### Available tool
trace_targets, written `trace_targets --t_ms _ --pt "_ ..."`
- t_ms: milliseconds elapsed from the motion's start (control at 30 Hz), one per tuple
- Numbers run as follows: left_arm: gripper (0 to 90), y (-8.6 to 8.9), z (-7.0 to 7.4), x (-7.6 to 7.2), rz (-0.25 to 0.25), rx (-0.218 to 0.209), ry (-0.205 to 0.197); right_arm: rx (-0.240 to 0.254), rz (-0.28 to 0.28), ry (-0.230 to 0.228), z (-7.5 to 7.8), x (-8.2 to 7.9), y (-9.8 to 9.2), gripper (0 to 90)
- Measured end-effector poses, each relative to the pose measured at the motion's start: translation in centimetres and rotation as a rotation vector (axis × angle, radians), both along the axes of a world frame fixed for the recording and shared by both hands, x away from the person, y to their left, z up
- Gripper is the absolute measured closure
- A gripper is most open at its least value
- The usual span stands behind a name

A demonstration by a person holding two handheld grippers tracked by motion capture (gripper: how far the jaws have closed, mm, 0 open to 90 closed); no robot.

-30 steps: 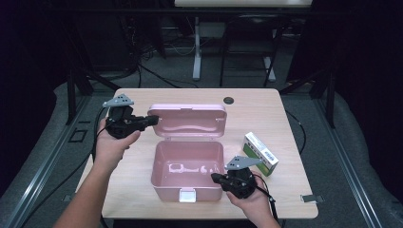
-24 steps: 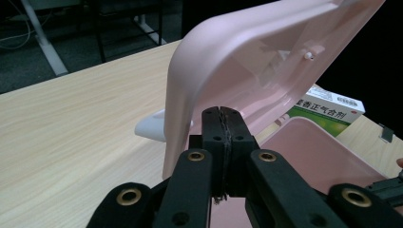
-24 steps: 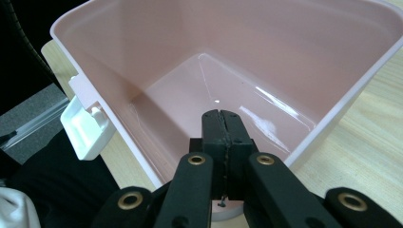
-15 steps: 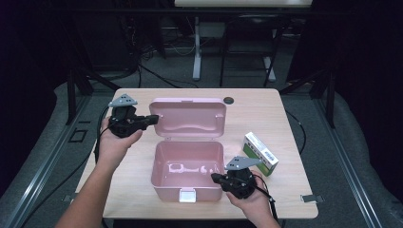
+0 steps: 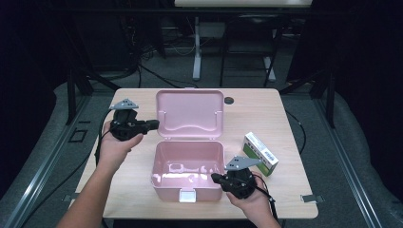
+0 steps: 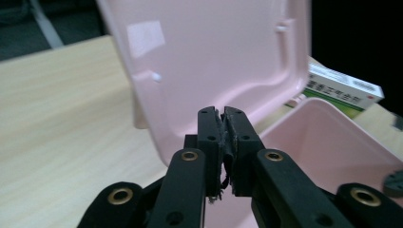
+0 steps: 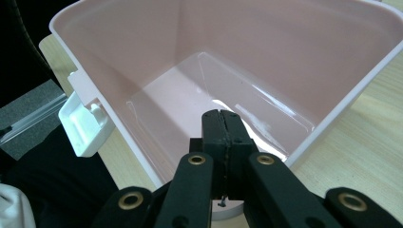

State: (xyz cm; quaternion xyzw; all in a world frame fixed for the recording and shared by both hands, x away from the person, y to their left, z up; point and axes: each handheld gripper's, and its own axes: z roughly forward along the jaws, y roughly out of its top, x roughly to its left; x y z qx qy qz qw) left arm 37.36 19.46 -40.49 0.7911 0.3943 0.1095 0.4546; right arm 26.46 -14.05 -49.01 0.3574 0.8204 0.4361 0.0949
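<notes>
The pink box (image 5: 187, 166) is set open mid-counter (image 5: 285, 114). The left tongs (image 5: 153, 125), just parting with nothing between, are held at its raised lid (image 5: 190, 113); the right tongs (image 5: 216, 178) are pressed together, empty, at its front rim.

Printed matter is present on one item alone: the green-and-white carton (image 5: 260, 153) lying on the desk (image 5: 304, 128) at about 3 o'clock from the pink box (image 5: 187, 166). Its white face carries lines of dark characters in the left gripper view (image 6: 344, 88), too small and blurred to read. No other legible label, brand, number or sign found.
</notes>
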Motion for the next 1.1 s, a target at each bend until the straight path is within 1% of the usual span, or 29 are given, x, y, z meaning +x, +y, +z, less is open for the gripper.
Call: trace_targets --t_ms 100,200,267,367,400,500,533,600,667,733,800,833,867,900,967,1000,1067,1100 --pt "81.5 -0.2 -0.9 -0.5 0.0 0.028 0.001 0.003 0.002 0.004 0.0 0.0 0.0 90.0" --pt "78.8 -0.2 -1.8 -0.8 0.002 0.036 -0.001 -0.007 0.0 -0.002 0.0 0.0 0.0 90.0" --pt "77.1 -0.2 -2.3 -1.0 0.01 0.043 -0.001 0.0 0.006 0.005 0.0 0.0 0.0 90.0" --pt "73.6 0.1 -3.1 -1.3 0.013 0.037 0.005 -0.003 0.001 -0.002 0.0 0.0 0.0 90.0" --pt "73.0 0.2 -3.4 -1.4 0.023 0.032 0.005 -0.001 0.003 0.001 0.0 0.0 0.0 90.0" --pt "71.3 0.7 -4.3 -1.9 0.037 0.002 0.017 -0.002 0.001 -0.001 0.0 0.0 0.0 90.0" --pt "70.5 0.8 -4.6 -2.0 0.04 0.001 0.024 -0.001 0.002 0.001 0.0 0.0 0.0 90.0" --pt "69.4 1.1 -5.0 -2.2 0.051 0.008 0.02 0.002 0.001 0.005 0.0 0.0 0.0 90.0" --pt "68.0 1.5 -5.3 -2.4 0.058 -0.004 0.021 0.004 0.002 0.007 0.0 0.0 0.0 89.9" --pt "66.6 1.7 -5.4 -2.4 0.055 0.008 0.032 0.008 0.009 0.011 0.1 0.0 0.0 86.9" --pt "64.7 2.0 -5.4 -2.5 0.07 0.014 0.02 0.015 0.015 0.024 0.2 0.0 0.1 84.2" --pt "64.2 2.2 -5.4 -2.7 0.074 0.006 0.017 0.015 0.015 0.025 0.2 0.0 0.1 82.5" --pt "63.5 2.4 -5.4 -2.8 0.072 0.002 0.022 0.016 0.015 0.019 0.4 0.0 0.1 81.1" --pt "62.8 2.5 -5.4 -2.8 0.074 -0.008 0.016 0.021 0.013 0.014 0.5 -0.1 0.1 79.9" --pt "61.9 2.6 -5.4 -3.1 0.075 -0.009 0.018 0.038 0.007 0.004 1.0 -0.2 -0.1 76.5" --pt "61.8 2.6 -5.5 -3.2 0.079 -0.014 0.011 0.05 0.005 -0.003 1.2 -0.2 -0.3 74.8" --pt "61.4 2.7 -5.6 -3.4 0.081 -0.016 0.011 0.07 -0.006 -0.011 1.8 -0.2 -0.6 71.4" --pt "61.2 2.8 -5.5 -3.4 0.079 -0.008 0.01 0.076 -0.009 -0.016 2.1 -0.2 -0.8 70.6"
